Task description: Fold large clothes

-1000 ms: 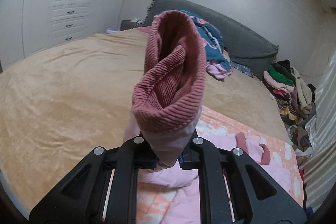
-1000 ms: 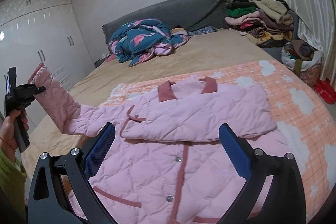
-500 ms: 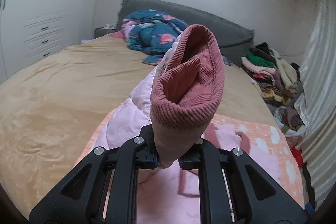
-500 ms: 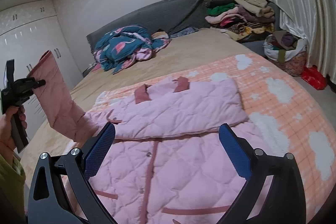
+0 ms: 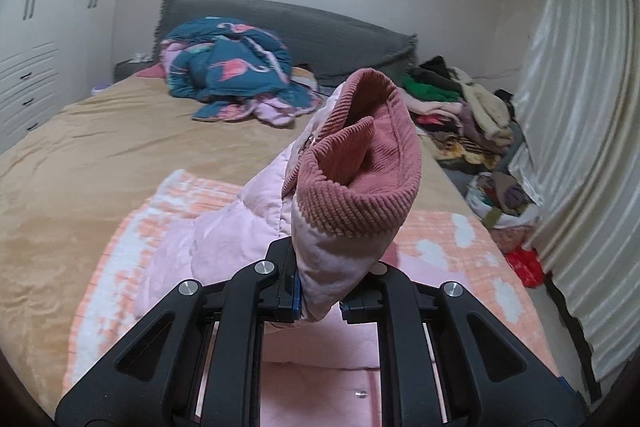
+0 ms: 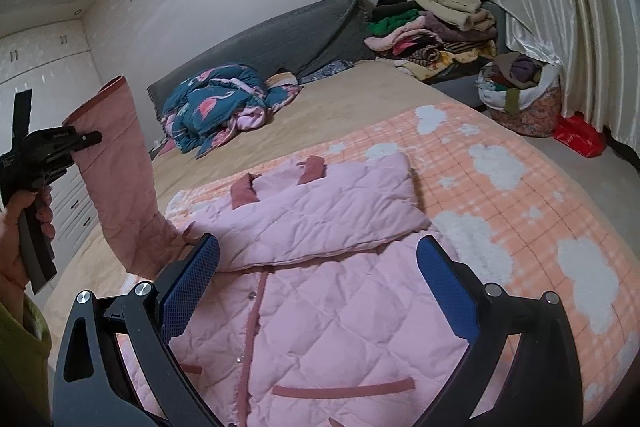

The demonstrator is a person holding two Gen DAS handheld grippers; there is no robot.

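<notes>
A pink quilted jacket (image 6: 320,291) lies front-up on an orange checked blanket (image 6: 500,195) on the bed; one sleeve (image 6: 340,211) is folded across its chest. My left gripper (image 5: 319,297) is shut on the other sleeve (image 5: 336,251) just below its dusty-rose corduroy cuff (image 5: 360,179), which stands up in front of the left wrist camera. In the right wrist view that sleeve (image 6: 120,179) is lifted at the left, above the jacket's edge, in the left gripper (image 6: 78,143) held by a hand (image 6: 20,227). My right gripper (image 6: 318,291) hovers open over the jacket's front, nothing between its blue pads (image 6: 444,295).
A crumpled teal flamingo quilt (image 6: 216,107) lies by the grey headboard (image 6: 288,35). A pile of clothes (image 6: 432,27) and a stuffed bag (image 6: 520,87) stand by the curtain (image 6: 568,7) at right. White wardrobes (image 5: 36,59) line the left wall. Tan bedsheet (image 5: 80,155) surrounds the blanket.
The left gripper has carried the raised sleeve rightward, from over the tan sheet to over the blanket and jacket. The right gripper has shifted sideways over the jacket, staying open.
</notes>
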